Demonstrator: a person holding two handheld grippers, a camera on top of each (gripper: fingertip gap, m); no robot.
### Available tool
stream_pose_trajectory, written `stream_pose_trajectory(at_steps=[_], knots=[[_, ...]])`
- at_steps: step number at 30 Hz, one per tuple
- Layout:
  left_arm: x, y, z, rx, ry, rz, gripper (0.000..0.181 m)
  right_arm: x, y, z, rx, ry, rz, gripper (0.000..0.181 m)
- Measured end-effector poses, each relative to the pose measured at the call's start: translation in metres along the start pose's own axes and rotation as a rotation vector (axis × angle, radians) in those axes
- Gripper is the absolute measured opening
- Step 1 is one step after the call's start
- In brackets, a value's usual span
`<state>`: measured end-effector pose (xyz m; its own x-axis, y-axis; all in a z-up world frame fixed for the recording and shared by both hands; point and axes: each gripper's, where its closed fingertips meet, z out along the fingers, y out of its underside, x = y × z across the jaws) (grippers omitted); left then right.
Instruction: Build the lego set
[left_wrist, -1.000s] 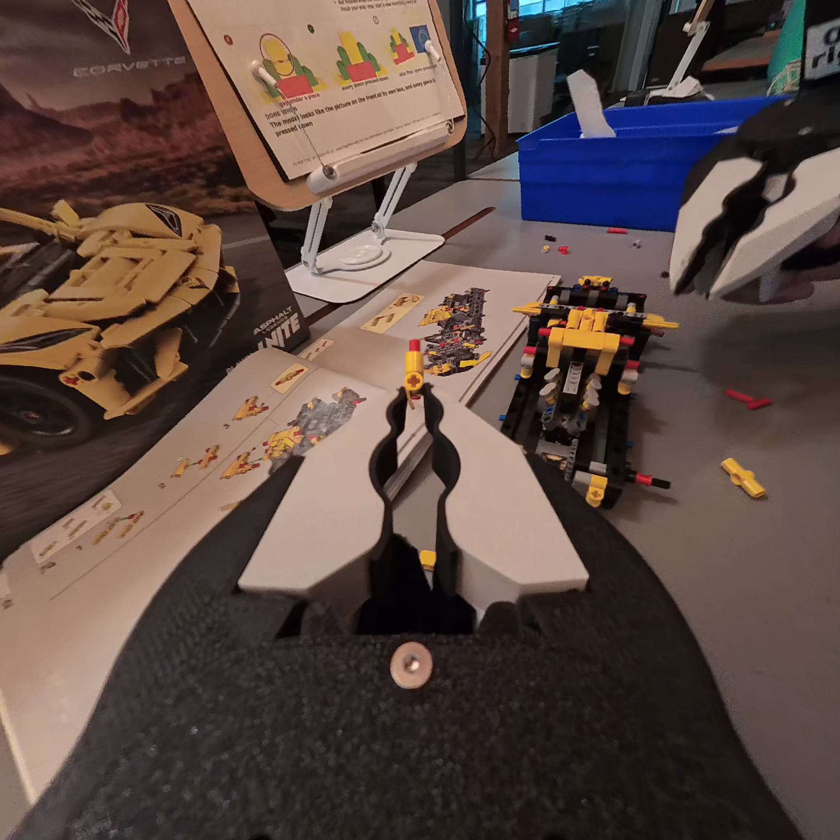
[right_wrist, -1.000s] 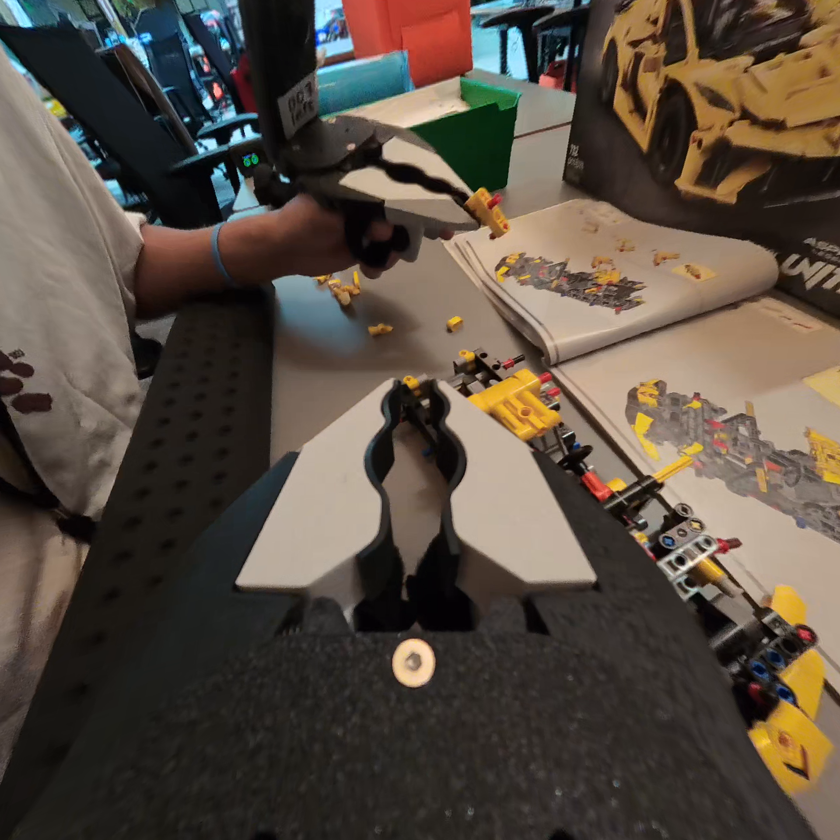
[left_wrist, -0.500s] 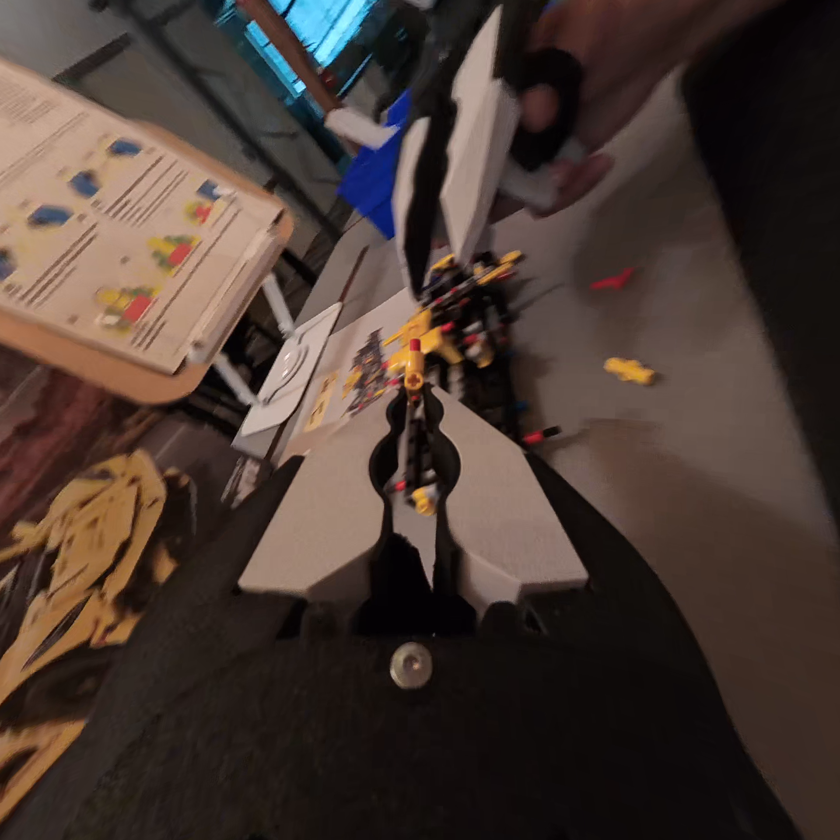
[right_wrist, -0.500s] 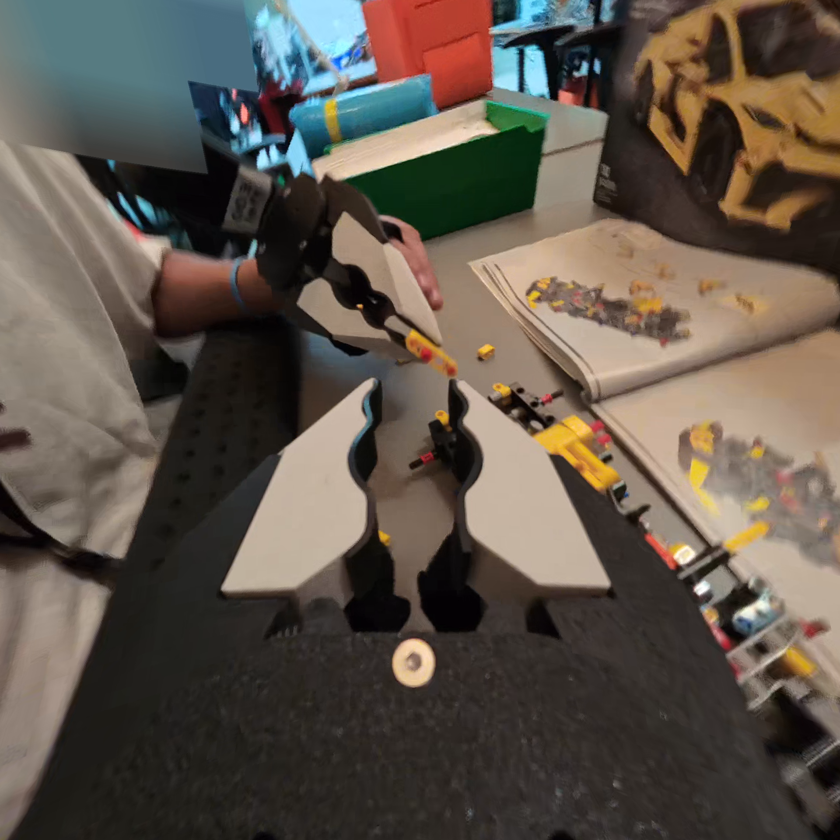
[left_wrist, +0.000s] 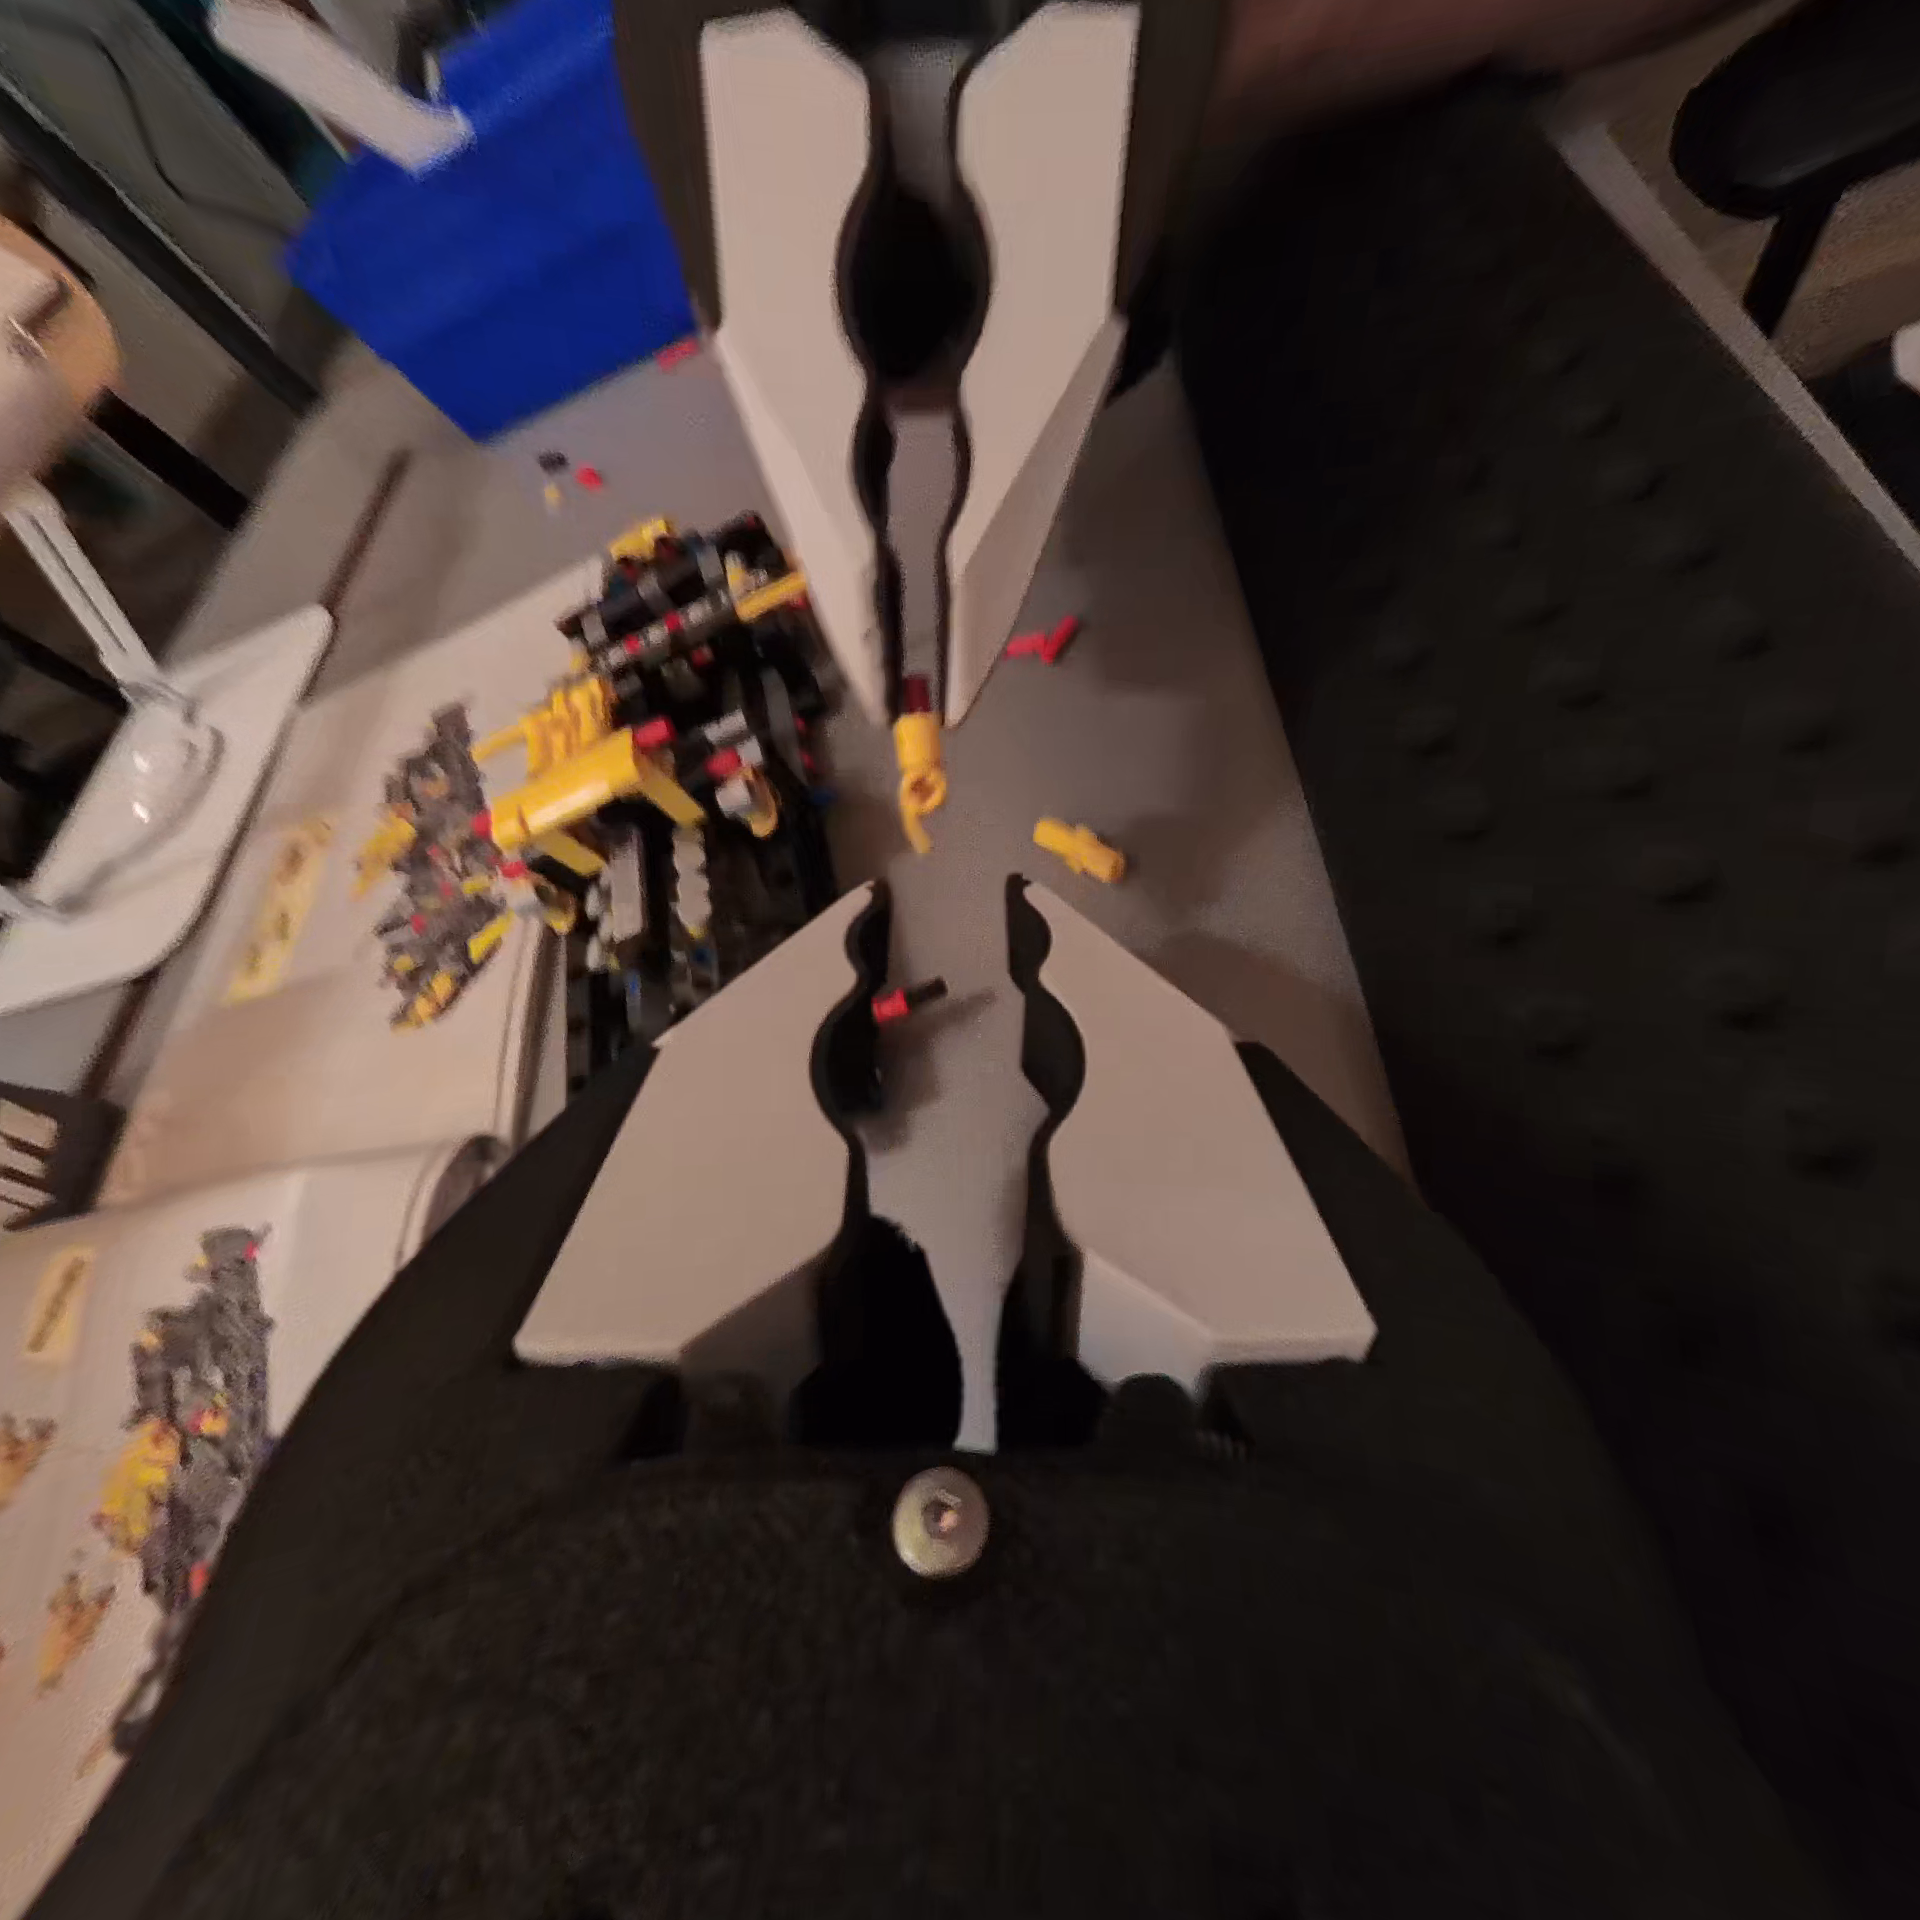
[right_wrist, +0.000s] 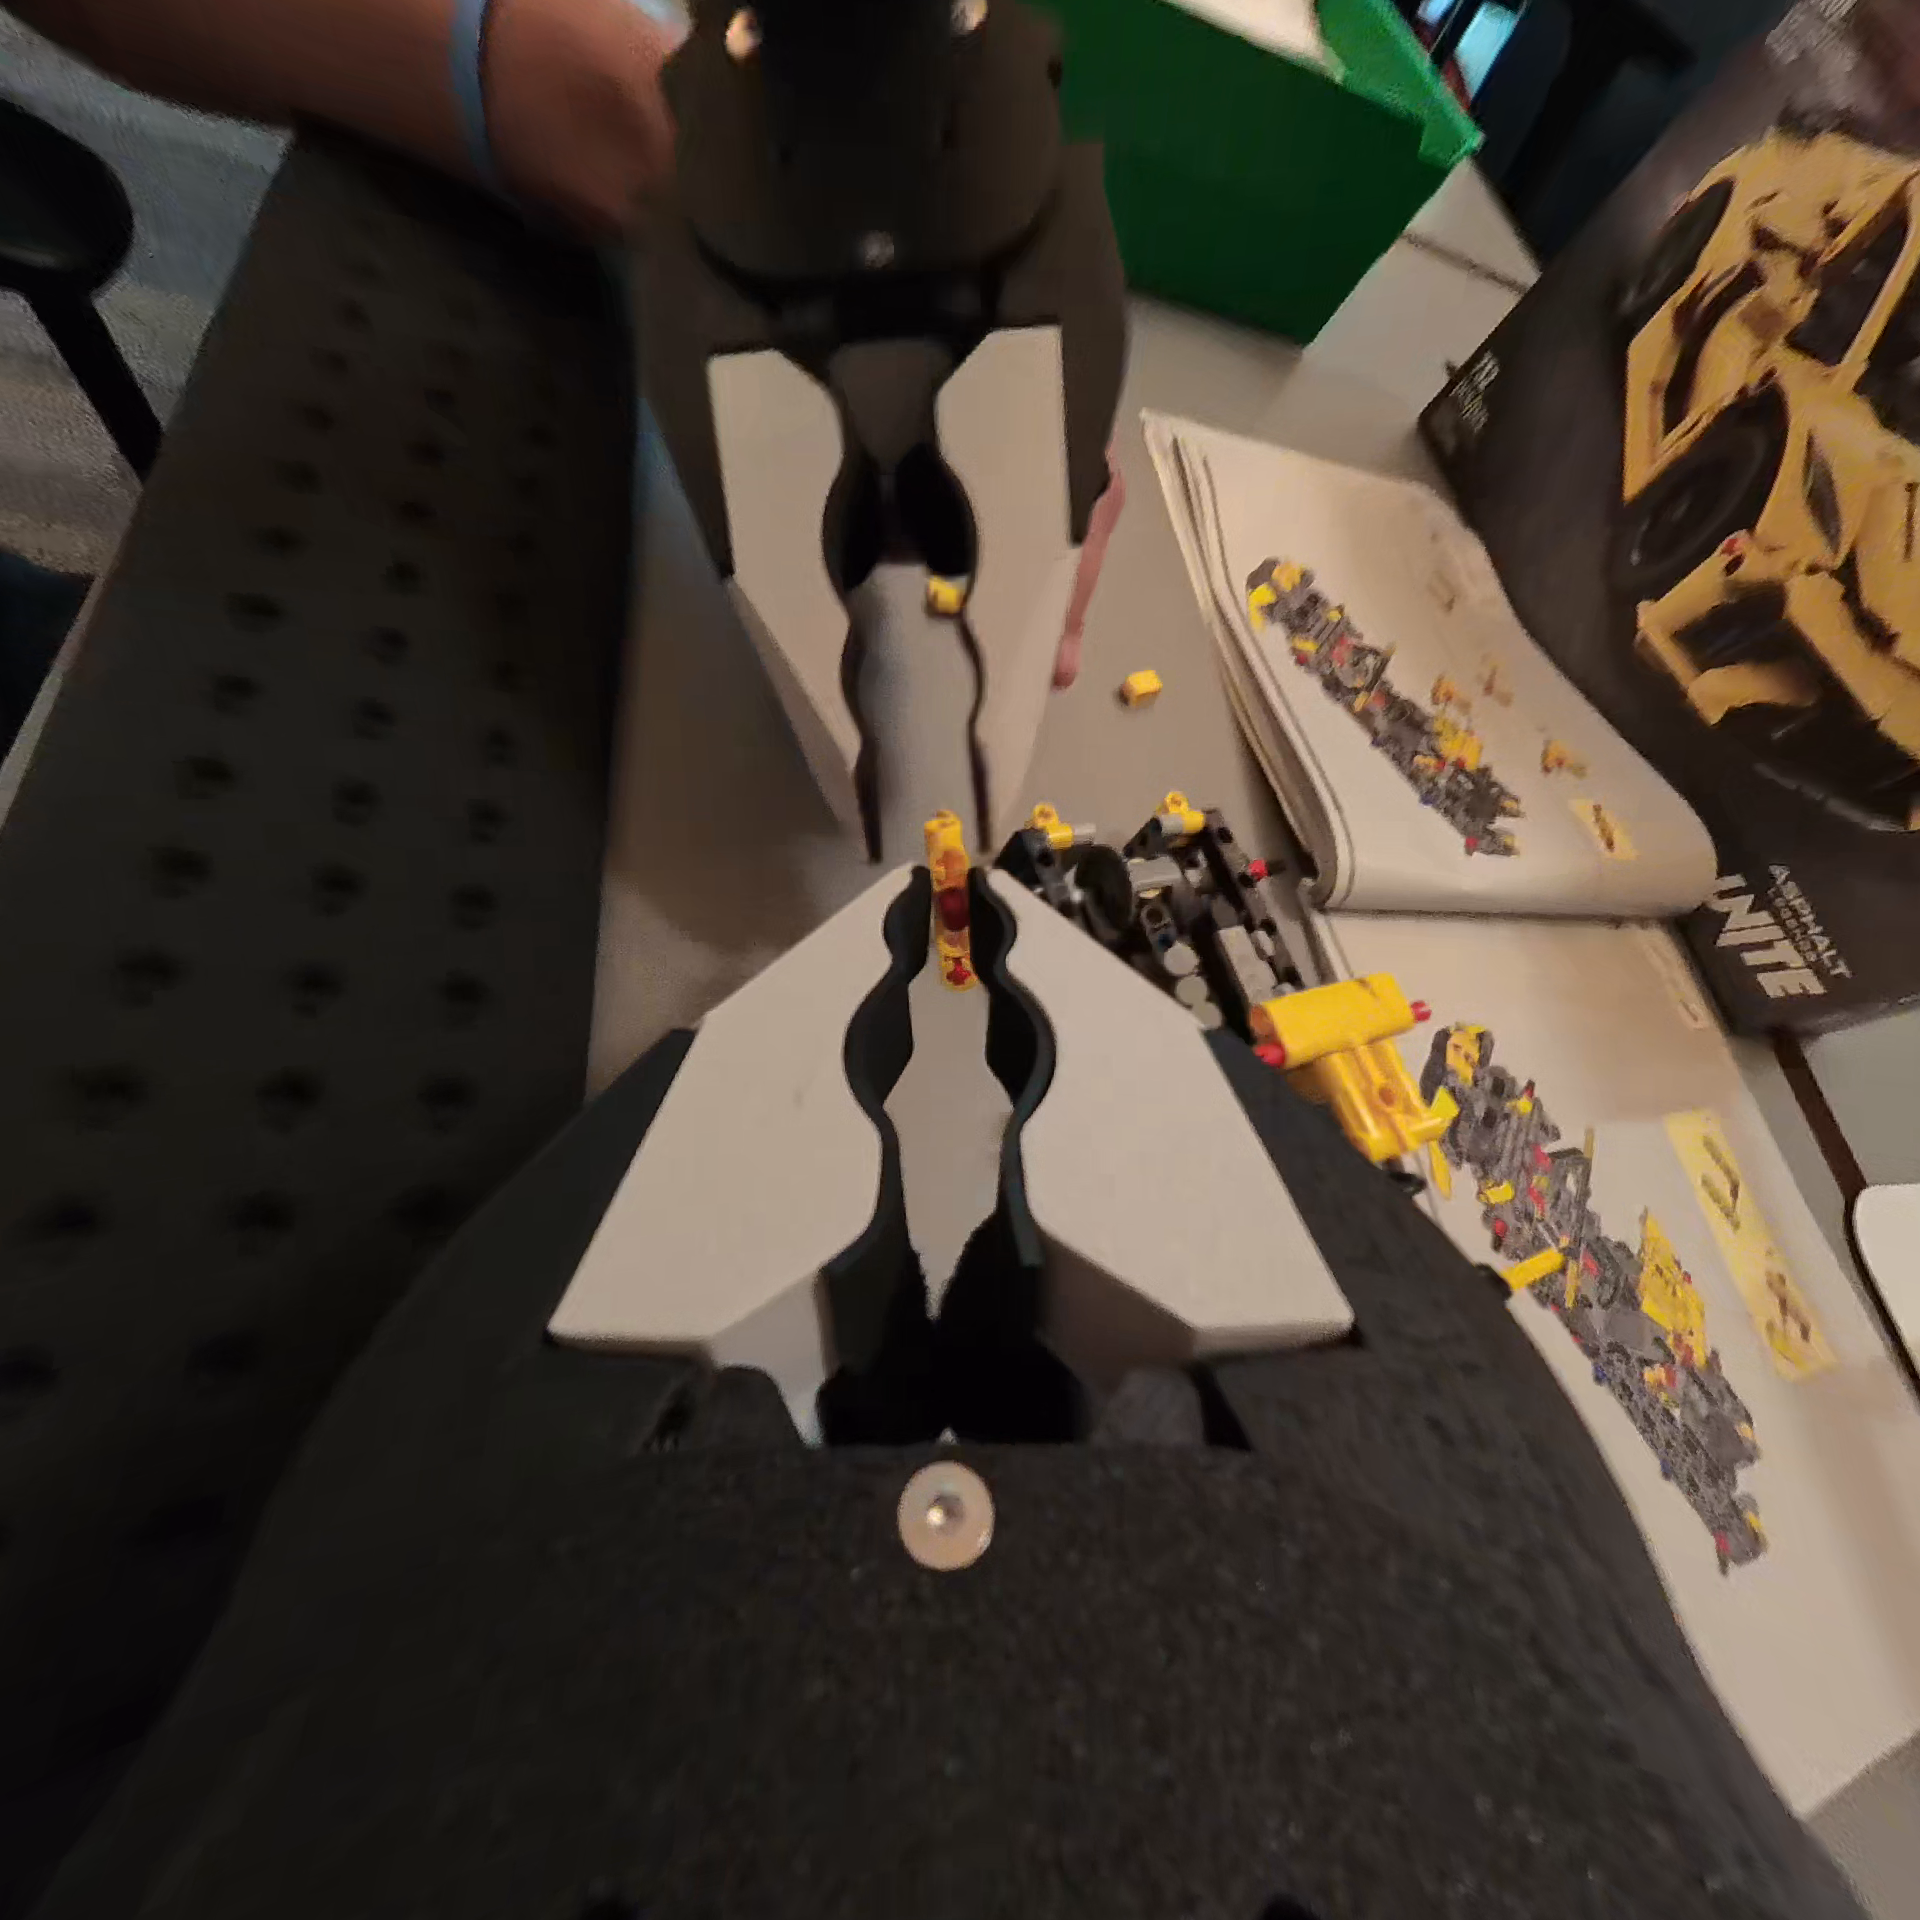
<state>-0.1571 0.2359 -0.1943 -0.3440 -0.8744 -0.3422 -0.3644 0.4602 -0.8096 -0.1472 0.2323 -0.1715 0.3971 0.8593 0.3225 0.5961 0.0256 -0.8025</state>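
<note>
A small yellow connector with a red pin (left_wrist: 917, 753) hangs from the tips of my right gripper (left_wrist: 914, 707), which comes in from the top of the left wrist view. In the right wrist view my right gripper (right_wrist: 948, 873) is shut on this connector (right_wrist: 951, 925). My left gripper (left_wrist: 948, 888) is open and empty, tip to tip with the right one and just below the connector. It also shows opposite in the right wrist view (right_wrist: 925, 831). The black and yellow lego chassis (left_wrist: 686, 779) lies on the table to the left, and to the right in the right wrist view (right_wrist: 1195, 914).
Open instruction booklets (right_wrist: 1455, 727) lie beside the chassis, with the set's box (right_wrist: 1766, 520) behind. A loose yellow piece (left_wrist: 1078, 849) and red pins (left_wrist: 1039, 644) lie on the table. A blue bin (left_wrist: 499, 239), a green bin (right_wrist: 1247, 156) and a black perforated mat (left_wrist: 1610, 727) border the area. Less than 4 cm separates the two grippers' tips. It is some 5 cm from my left tips to the loose yellow piece (left_wrist: 1078, 849).
The grippers swung tip to tip above the table. My left gripper opened and let go of the yellow connector. My right gripper shut on it.
</note>
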Motion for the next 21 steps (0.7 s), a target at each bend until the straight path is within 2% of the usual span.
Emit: stream_pose_trajectory(at_steps=[3,6,8,11,14,17,21], knots=[[0.0,0.0,-0.021,0.035,0.091,-0.151,0.024,-0.019,0.009,0.011,-0.114,0.028,-0.101,0.006],[-0.02,-0.012,-0.041,0.118,0.036,-0.222,0.024,-0.029,0.032,0.035,-0.32,0.085,-0.275,0.006],[-0.028,-0.013,-0.044,0.139,0.022,-0.277,0.023,-0.026,0.033,0.044,-0.362,0.126,-0.356,0.006],[-0.026,-0.008,-0.035,0.119,0.049,-0.34,0.023,-0.035,0.036,0.052,-0.381,0.025,-0.266,0.007],[-0.019,0.001,-0.02,0.043,0.06,-0.375,0.024,-0.039,0.032,0.045,-0.342,-0.003,-0.174,0.022],[-0.007,0.007,-0.003,-0.059,0.044,-0.393,0.024,-0.036,0.024,0.015,-0.233,-0.005,0.003,0.024],[0.022,0.005,0.024,-0.186,0.044,-0.379,0.024,-0.01,0.044,-0.03,-0.13,0.099,0.263,0.019]])
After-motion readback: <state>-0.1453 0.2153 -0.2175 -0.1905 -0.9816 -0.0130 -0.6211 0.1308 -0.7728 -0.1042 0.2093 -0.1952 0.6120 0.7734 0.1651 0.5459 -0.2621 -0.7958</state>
